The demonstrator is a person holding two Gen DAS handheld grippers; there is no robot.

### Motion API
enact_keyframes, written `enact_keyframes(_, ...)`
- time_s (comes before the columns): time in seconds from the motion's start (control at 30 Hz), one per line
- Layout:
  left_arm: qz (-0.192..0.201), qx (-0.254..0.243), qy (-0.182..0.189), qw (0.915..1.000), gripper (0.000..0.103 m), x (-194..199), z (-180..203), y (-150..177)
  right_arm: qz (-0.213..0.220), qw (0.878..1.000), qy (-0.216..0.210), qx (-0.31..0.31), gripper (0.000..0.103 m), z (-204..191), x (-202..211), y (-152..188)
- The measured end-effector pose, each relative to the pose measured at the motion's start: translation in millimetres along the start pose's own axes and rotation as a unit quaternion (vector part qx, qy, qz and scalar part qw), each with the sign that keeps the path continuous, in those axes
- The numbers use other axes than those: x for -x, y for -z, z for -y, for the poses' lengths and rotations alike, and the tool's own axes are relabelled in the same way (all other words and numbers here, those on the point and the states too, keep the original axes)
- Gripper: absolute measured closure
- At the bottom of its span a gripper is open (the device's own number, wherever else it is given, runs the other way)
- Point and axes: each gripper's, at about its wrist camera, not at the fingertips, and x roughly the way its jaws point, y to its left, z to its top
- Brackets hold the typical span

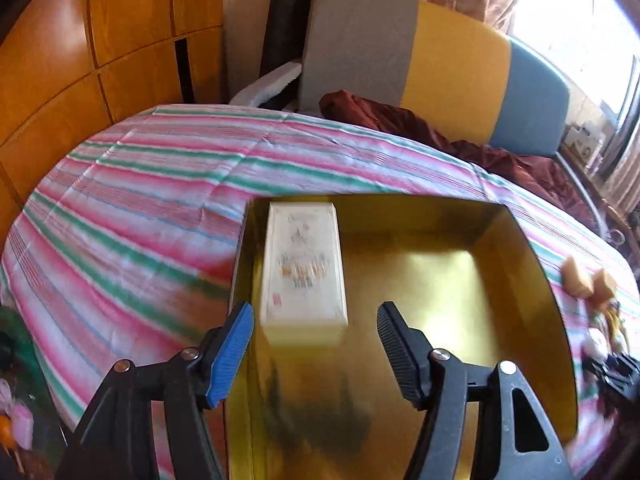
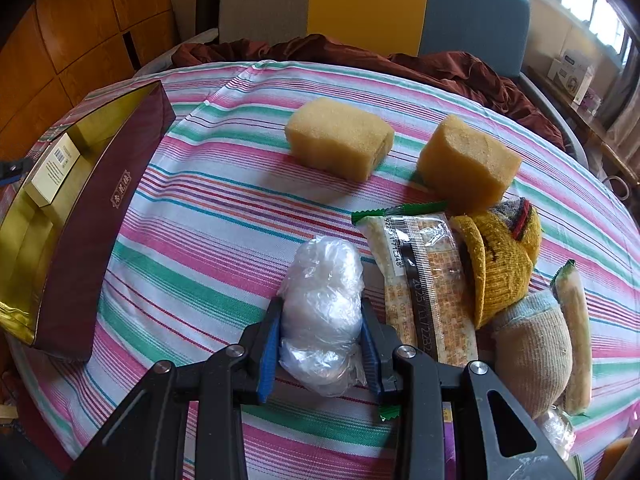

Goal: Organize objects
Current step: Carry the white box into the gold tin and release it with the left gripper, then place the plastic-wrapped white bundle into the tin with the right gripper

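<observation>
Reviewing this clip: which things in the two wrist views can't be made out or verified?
- Print on the white box in the gold-lined box: blurred in the left wrist view, too small in the right.
- Contents of the plastic-wrapped bundle gripped by the right gripper: hidden by crumpled film.
- Items at the left wrist view's lower-left edge: cut off and blurred.
- Snack packet: partly hidden behind the beige sock.

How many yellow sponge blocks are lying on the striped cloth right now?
2. One sponge block lies mid-cloth, the other sponge block to its right, by the yellow sock. More may hide beyond the frame.
</observation>
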Motion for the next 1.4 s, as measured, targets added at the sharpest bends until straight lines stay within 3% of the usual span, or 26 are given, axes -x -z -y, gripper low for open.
enact_keyframes(0.33,-0.004,-0.007,0.047,0.9989,0.038,39.9,13.8,57.6,0.004,1.000,0.010,0.000,0.067,-2.4,0.5,2.3)
enact_keyframes(0.53,-0.002,-0.014,0.050,0.9986,0.038,51.0,14.3,72.4,0.006,1.000,0.015,0.002,0.068,-3.1,0.1,3.2)
enact_keyframes(0.77,0.011,0.029,0.040,0.9987,0.038,66.4,-21.8,76.7,0.012,1.000,0.022,-0.015,0.068,-2.5,18.6,0.2)
enact_keyframes(0.9,0.018,0.059,0.032,0.9976,0.038,71.1,-45.9,76.1,0.054,0.998,-0.029,-0.023,0.068,-26.4,53.8,-9.0)
enact_keyframes(1.07,0.022,0.076,0.029,0.9965,0.039,70.7,-59.5,78.3,0.081,0.991,-0.107,0.023,0.067,-102.2,78.9,-22.4)
enact_keyframes(1.2,0.008,0.090,0.035,0.9953,0.039,65.7,-67.0,82.2,0.061,0.981,-0.169,0.066,0.067,-180.7,71.6,-30.2)
enact_keyframes(1.33,0.001,0.099,0.053,0.9936,0.039,61.7,-71.6,85.7,0.024,0.974,-0.222,0.051,0.064,-240.6,44.8,-40.1)
enact_keyframes(1.4,0.005,0.097,0.057,0.9936,0.039,63.6,-72.3,86.2,0.009,0.961,-0.275,0.029,0.051,-256.7,35.3,-46.2)
